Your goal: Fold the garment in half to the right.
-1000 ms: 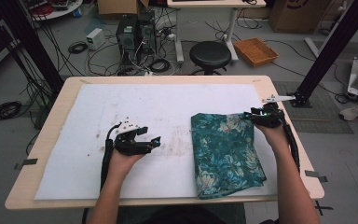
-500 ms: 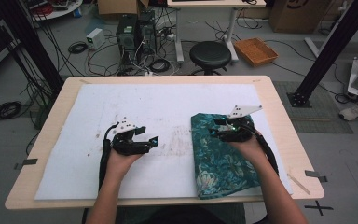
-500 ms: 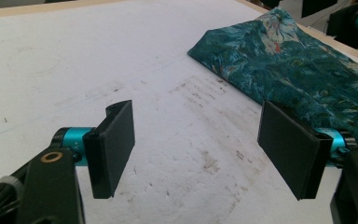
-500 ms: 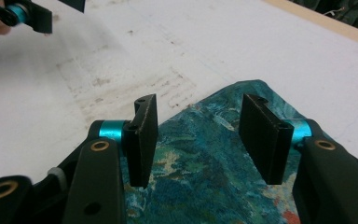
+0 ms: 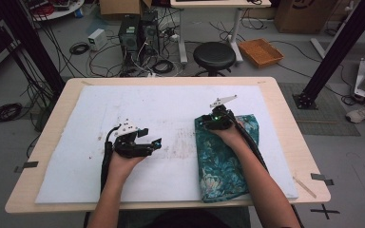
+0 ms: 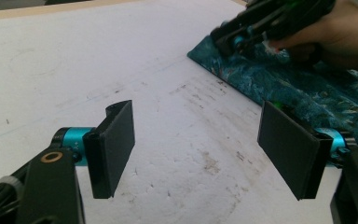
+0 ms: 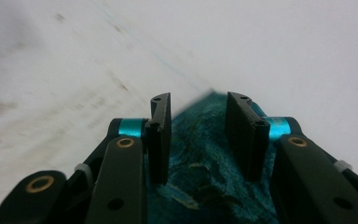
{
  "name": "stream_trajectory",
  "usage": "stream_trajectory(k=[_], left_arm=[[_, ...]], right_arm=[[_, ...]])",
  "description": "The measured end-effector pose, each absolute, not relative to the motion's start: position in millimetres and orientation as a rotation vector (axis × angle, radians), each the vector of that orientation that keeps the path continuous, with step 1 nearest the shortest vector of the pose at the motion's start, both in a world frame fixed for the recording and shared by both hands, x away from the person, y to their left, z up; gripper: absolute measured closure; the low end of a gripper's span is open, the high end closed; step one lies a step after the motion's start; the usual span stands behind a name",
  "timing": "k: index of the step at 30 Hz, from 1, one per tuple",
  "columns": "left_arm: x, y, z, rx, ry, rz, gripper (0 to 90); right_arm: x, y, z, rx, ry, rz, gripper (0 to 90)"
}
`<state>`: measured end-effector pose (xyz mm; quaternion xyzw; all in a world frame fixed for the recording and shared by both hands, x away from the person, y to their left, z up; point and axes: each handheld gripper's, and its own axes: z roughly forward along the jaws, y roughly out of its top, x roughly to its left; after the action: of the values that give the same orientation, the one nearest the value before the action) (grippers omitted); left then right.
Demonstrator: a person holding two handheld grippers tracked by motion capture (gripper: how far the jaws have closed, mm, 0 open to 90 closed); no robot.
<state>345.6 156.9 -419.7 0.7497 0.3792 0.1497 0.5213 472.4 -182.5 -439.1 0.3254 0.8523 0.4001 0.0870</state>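
Observation:
A teal patterned cloth (image 5: 223, 161) lies folded on the right half of the white sheet (image 5: 171, 104). My right gripper (image 5: 203, 124) rests low at the cloth's far left corner, pointing left. In the right gripper view its jaws (image 7: 198, 112) stand partly apart, with the cloth (image 7: 200, 158) lying flat between and under them and the pads not pressing it. These jaws have just been closing. My left gripper (image 5: 154, 144) hovers over bare sheet left of the cloth. Its jaws (image 6: 200, 154) are wide open and hold nothing. Beyond them are the cloth's edge (image 6: 307, 93) and the right gripper (image 6: 221, 37).
The wooden table (image 5: 76, 88) ends just past the sheet on all sides. On the floor beyond stand a black stool (image 5: 214, 54), an orange basket (image 5: 261, 51), computer towers (image 5: 135, 33) and loose cables. A black frame post (image 5: 332, 57) rises at the right.
My right hand has travelled left along the cloth's far edge, from its far right corner to its far left corner, and sunk a little. The left hand has stayed put.

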Motion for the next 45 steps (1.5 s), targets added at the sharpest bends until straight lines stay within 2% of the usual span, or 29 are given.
stream_trajectory(k=[4, 8, 14, 19, 24, 27, 31, 37, 45], left_arm=[[345.8, 155.8, -420.3, 1.801, 0.906, 0.358, 27.4], [344.4, 156.9, -418.8, 1.798, 0.905, 0.359, 27.5], [344.5, 158.1, -418.6, 1.793, 0.909, 0.361, 27.4], [344.6, 153.2, -419.6, 1.805, 0.905, 0.358, 27.4], [344.8, 152.9, -420.1, 1.811, 0.904, 0.359, 27.4], [345.4, 155.0, -420.4, 1.804, 0.914, 0.359, 27.4], [345.9, 157.1, -420.9, 1.799, 0.921, 0.363, 27.4], [345.4, 157.9, -419.7, 1.797, 0.920, 0.369, 27.4], [344.3, 163.0, -418.0, 1.781, 0.931, 0.377, 27.4]], right_arm=[[474.6, -184.0, -444.7, 1.008, 2.558, 1.182, 61.3], [465.8, -195.0, -423.7, 0.970, 2.530, 1.231, 55.3], [440.7, -256.6, -393.0, 0.994, 2.370, 1.272, 55.3], [444.2, -316.9, -413.6, 1.211, 2.288, 1.182, 55.4], [457.5, -346.0, -440.4, 1.400, 2.253, 1.128, 55.6], [455.2, -356.6, -440.1, 1.418, 2.215, 1.138, 55.5], [435.5, -358.6, -426.0, 1.337, 2.192, 1.163, 54.1], [377.8, -329.9, -402.4, 1.066, 2.252, 1.311, 49.7], [332.8, -296.8, -396.4, 0.884, 2.329, 1.448, 46.6]])
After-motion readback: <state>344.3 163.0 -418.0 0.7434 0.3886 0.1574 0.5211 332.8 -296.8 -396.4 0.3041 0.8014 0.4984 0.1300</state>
